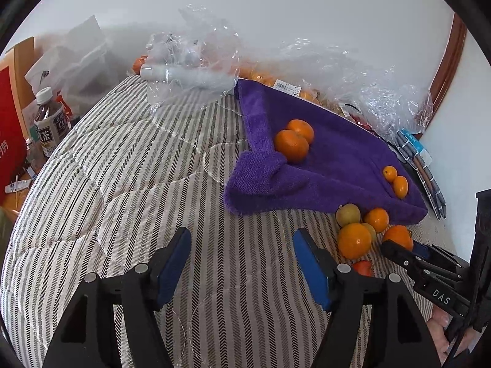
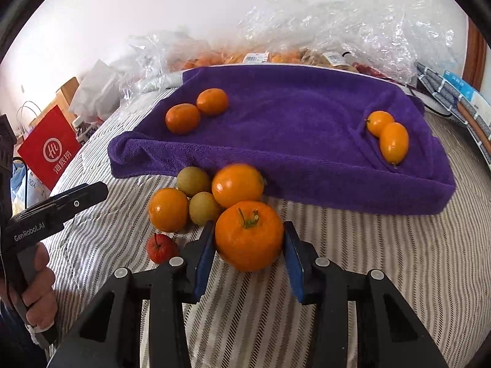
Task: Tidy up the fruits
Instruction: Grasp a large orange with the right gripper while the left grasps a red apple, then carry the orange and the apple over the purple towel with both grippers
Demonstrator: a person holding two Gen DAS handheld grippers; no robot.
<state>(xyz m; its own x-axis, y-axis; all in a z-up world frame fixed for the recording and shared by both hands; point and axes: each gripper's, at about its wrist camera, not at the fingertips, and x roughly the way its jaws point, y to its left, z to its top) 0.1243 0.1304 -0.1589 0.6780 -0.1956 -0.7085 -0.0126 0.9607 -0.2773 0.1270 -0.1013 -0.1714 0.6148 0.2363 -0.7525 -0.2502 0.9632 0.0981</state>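
I take the purple towel [image 2: 294, 128] as my landmark. On it I count four fruits: two mandarins [image 2: 196, 110] near its far-left corner, touching each other, and two small oval kumquats [image 2: 388, 136] in a fold near its right edge, also touching. Just off the towel's near edge, on the striped bedcover [image 2: 399, 276], sits a cluster: two round oranges [image 2: 237, 184], two greenish-brown fruits [image 2: 193, 181], one small red fruit [image 2: 162, 247]. My right gripper [image 2: 249, 245] is clamped on a sixth piece, a stemmed orange persimmon [image 2: 249, 236], both blue pads against its sides, just before the towel's near edge. My left gripper [image 1: 241, 254] hangs wide apart over bare bedcover, holding nothing, left of the cluster. Behind the towel lie crumpled clear plastic bags [image 2: 337, 24].
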